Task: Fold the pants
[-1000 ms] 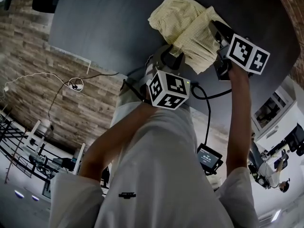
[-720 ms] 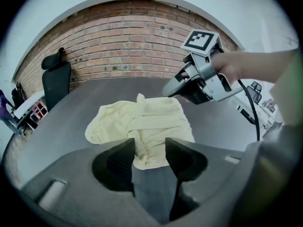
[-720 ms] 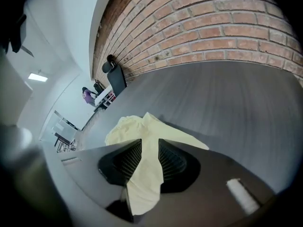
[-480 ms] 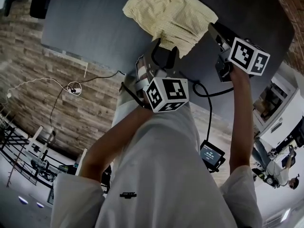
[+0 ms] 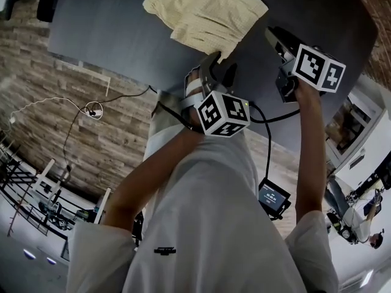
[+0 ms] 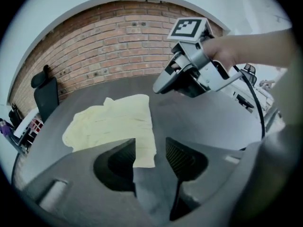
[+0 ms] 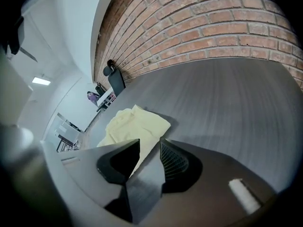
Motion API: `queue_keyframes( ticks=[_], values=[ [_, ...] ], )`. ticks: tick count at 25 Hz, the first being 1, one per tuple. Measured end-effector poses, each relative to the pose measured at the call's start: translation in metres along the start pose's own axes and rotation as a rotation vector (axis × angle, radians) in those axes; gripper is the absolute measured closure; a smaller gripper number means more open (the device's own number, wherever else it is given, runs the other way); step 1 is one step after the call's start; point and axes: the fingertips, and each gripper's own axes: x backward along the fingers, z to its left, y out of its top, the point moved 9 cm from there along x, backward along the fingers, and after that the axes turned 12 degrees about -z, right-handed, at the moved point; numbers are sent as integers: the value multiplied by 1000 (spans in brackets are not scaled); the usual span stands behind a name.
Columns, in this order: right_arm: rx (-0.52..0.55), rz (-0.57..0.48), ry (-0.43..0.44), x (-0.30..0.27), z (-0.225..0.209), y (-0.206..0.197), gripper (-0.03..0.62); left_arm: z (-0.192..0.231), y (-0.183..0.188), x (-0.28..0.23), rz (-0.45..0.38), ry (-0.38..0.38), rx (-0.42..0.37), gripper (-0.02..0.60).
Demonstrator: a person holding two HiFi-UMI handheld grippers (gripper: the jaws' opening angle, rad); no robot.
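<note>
Left gripper (image 5: 215, 71): jaws wide, they've just been opening, nothing pinched. In its own view the near corner of the pants (image 5: 204, 11) shows through the gap. That corner lies on the table (image 5: 104, 29) beyond the tips, pads not on it.

Right gripper (image 5: 273, 36): jaws roughly half apart, also just been opening, empty. The cloth seen through its gap is farther out on the table, clear of the pads.

Head view: left tips sit just beside the pants' near edge, at its 6 o'clock. Right tips are near, at its 4 o'clock, with a strip of bare table between.

Pants: pale yellow, at 12 o'clock in the head view, lying flat on the dark table as one compact, roughly rectangular stack. Layers overlap. The 3 o'clock edge looks straight; the 9 o'clock end is rounder and a bit rumpled.

My read: folding is largely done, the bundle is doubled over and both claws are off it. Left at most: square up the rumpled end, or one more fold if a smaller packet is wanted. I can't tell the layer count from here.

Beyond it: black chair (image 6: 45, 96) at the far rim, then brick wall (image 6: 118, 41).
</note>
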Motion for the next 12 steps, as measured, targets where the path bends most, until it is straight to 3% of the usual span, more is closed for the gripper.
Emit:
queue_keyframes(
  ticks=[2, 7, 10, 12],
  values=[
    [1, 11, 11, -2, -5, -3, 450, -5, -6, -14, 38, -19, 9, 377],
    [-3, 46, 37, -16, -15, -6, 426, -2, -24, -38, 106, 18, -16, 376],
    [-62, 45, 66, -27, -22, -4, 398, 3, -29, -46, 101, 31, 25, 376],
    [-126, 39, 105, -34, -24, -2, 377, 2, -29, -48, 116, 34, 2, 376]
  ],
)
